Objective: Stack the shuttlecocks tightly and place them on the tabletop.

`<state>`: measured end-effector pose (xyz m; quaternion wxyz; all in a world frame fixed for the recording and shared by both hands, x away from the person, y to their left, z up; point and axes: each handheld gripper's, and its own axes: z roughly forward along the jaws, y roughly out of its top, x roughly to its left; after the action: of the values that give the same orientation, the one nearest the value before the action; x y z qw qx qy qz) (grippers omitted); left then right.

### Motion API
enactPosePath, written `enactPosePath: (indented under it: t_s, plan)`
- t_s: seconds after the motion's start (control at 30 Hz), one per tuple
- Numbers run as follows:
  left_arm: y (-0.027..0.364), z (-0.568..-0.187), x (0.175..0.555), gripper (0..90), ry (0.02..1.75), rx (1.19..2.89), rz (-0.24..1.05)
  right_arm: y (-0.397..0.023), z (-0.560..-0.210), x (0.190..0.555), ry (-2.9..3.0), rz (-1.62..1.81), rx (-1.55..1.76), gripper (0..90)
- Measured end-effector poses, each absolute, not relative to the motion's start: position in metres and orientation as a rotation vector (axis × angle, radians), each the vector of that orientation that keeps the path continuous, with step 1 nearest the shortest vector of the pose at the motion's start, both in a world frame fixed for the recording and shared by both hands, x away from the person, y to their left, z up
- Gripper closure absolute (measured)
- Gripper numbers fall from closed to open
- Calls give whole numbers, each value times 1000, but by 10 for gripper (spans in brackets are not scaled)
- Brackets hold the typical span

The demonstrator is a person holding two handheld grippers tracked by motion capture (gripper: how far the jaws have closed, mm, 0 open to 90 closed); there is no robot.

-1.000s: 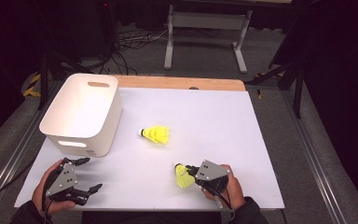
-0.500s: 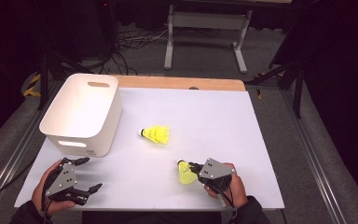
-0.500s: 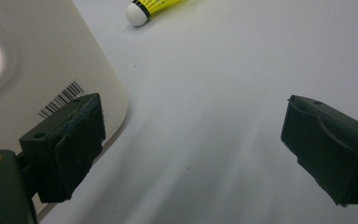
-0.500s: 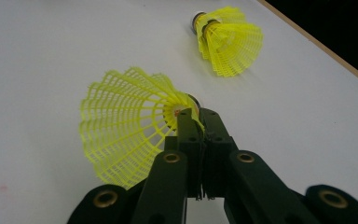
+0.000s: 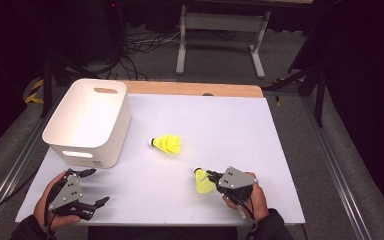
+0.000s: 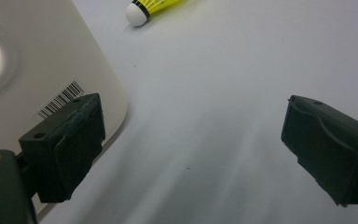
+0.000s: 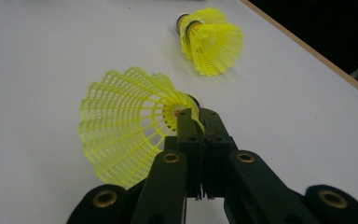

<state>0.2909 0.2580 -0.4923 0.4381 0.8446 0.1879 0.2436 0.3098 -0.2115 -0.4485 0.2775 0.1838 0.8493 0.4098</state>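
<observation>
A bin (image 5: 87, 122) sits on the table (image 5: 240, 130), at the back left. One birdie (image 5: 167, 143) lies on the table just right of the bin. A second birdie (image 5: 203, 181) is nearer the front, right of the middle. The right gripper (image 5: 211, 176) is at it. The left gripper (image 5: 94, 187) is in front of the bin, at the front left.
</observation>
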Motion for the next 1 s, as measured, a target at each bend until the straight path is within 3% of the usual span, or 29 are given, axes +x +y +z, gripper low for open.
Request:
enactPosePath:
  t_s: [0.57,1.0]
  plan:
    - [257,-493,291,69,470,2103,600,-229,-444,339,2245,1119,511,884]
    - [256,-493,291,69,470,2106,606,-214,-443,375,2315,1147,387,887]
